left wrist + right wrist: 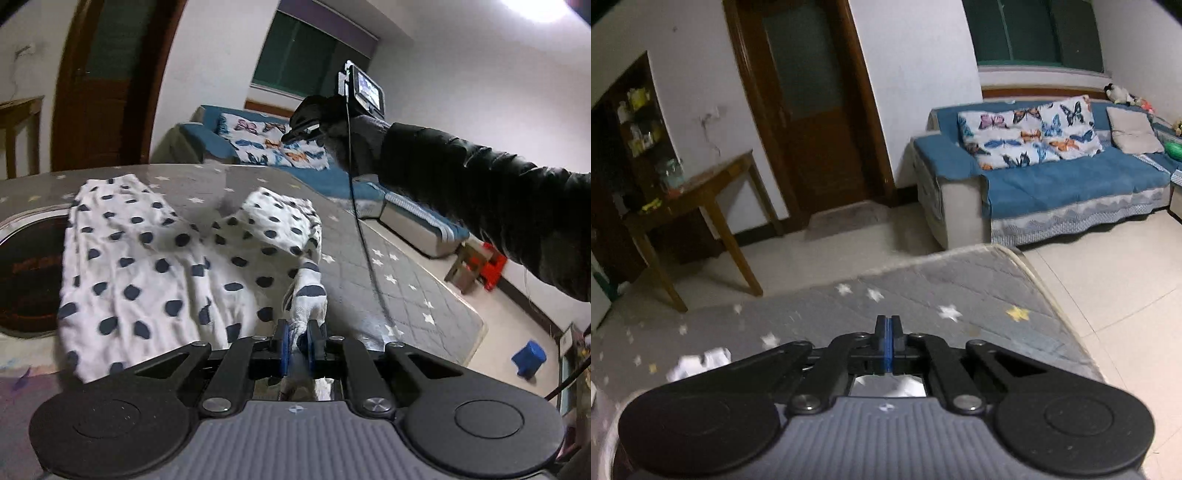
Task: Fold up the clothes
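Up close, the left gripper [298, 341] is clenched on a twisted corner of the garment [155, 258], a soft, crumpled white cloth with dark blue dots that spreads away from the blue pads over the quilted grey mattress [406, 280] with its star print. Above the mattress's far edge the right gripper [885, 328] is held in the air with its jaws pressed together on nothing, its black cable [364, 236] hanging down beside the garment. Beyond stand a blue sofa [1071, 181], a butterfly pillow [1027, 133] and a wooden table [701, 195].
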Available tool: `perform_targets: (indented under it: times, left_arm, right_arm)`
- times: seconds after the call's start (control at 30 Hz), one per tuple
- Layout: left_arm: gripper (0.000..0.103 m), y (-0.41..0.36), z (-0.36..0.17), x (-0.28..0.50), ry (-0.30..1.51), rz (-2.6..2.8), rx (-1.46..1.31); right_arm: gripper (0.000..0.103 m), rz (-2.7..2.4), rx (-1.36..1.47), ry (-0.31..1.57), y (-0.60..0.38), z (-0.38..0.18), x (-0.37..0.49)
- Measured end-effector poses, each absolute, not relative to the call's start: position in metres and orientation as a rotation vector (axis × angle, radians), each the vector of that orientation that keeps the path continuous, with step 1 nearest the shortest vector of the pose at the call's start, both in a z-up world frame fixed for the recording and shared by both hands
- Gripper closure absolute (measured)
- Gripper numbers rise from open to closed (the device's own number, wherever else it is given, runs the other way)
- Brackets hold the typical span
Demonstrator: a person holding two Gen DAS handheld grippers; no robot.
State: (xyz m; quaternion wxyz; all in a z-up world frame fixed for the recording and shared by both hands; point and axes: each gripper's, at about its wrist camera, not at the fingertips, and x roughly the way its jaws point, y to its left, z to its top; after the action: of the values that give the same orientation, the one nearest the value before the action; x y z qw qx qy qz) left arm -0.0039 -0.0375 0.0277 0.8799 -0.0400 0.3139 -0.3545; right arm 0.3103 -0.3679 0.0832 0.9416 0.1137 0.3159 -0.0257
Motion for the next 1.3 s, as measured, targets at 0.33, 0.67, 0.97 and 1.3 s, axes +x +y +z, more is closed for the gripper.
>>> perform_targets:
  times: [0.33,0.67,0.97,1.3]
  left_arm:
    - [0.093,-0.024,0.023,-0.006,0.648,-0.773,-0.110]
    - [0.093,-0.034,0.019,-0.001,0.670,-0.761,-0.087]
    - [0.093,-0.040,0.018,-0.008,0.691,-0.771,-0.101]
    - [0.093,-0.018,0.020,-0.010,0.669,-0.780,-0.216]
  right_arm:
    - [0.087,-0.195,0.108,0.816,-0.378,0.033,0.305]
    - [0.069,-0.210,0.226,0.837,-0.421,-0.021,0.281]
    - [0.096,-0.161,0.255,0.755,-0.410,0.005,0.287]
    - [0.097,-0.112,0.272,0.624,-0.370,0.084,0.307]
